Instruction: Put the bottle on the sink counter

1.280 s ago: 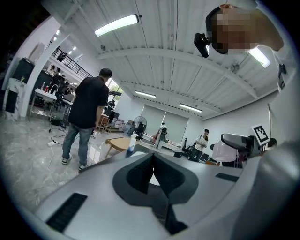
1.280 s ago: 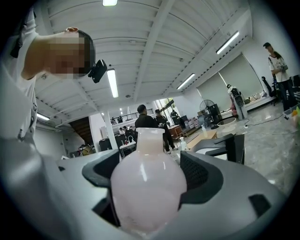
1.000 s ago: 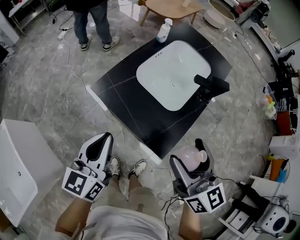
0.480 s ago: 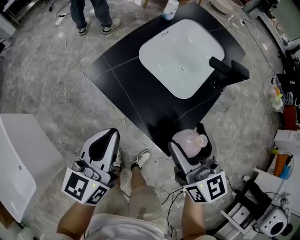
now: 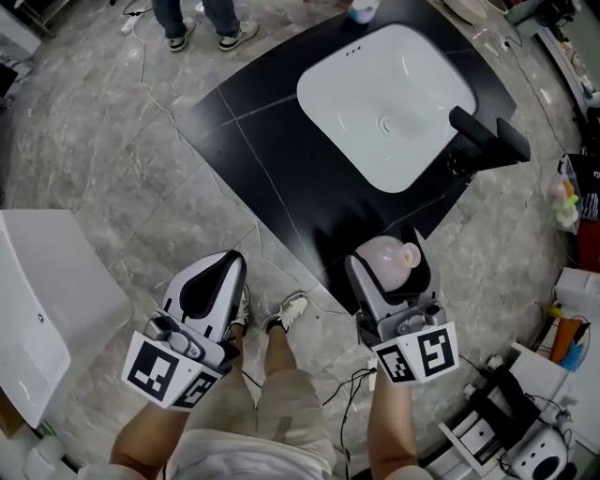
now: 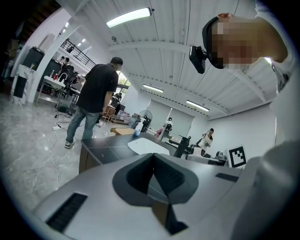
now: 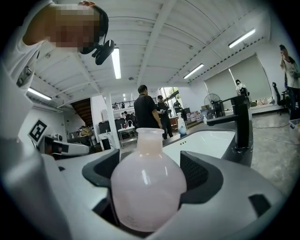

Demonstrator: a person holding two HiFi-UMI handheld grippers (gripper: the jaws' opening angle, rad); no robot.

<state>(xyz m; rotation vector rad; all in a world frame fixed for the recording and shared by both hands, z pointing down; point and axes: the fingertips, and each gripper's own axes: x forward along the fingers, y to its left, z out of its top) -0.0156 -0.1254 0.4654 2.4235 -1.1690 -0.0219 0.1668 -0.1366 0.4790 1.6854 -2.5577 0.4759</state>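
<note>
While the right tool (image 5: 398, 270) holds the pink bottle (image 5: 384, 260) clamped between its two dark pads, the load hangs at about 6 o'clock from the white basin (image 5: 389, 94), just over the near corner of the black worktop (image 5: 272, 141) and not yet resting on it. In the right gripper view the pink bottle (image 7: 147, 185) has a smooth, bulging belly, and the pads meet it only at its widest part, so I judge the grip shallow: a jolt or a quick tilt could let it slide forward out of the jaws. Its neck looks uncapped, though I cannot be sure, so tipping might spill any contents. Setting it down at that near corner risks a fall to the stone floor (image 5: 112, 150); carrying it too far toward 12 o'clock risks a roll into the basin, and the black tap (image 5: 487, 141) at 3 o'clock of the basin could be struck on the way. A white spray bottle (image 5: 362, 9) stands at the basin's 12 o'clock edge, well apart. The left tool (image 5: 208, 292) is closed on nothing, at 7 o'clock, off the worktop.
</note>
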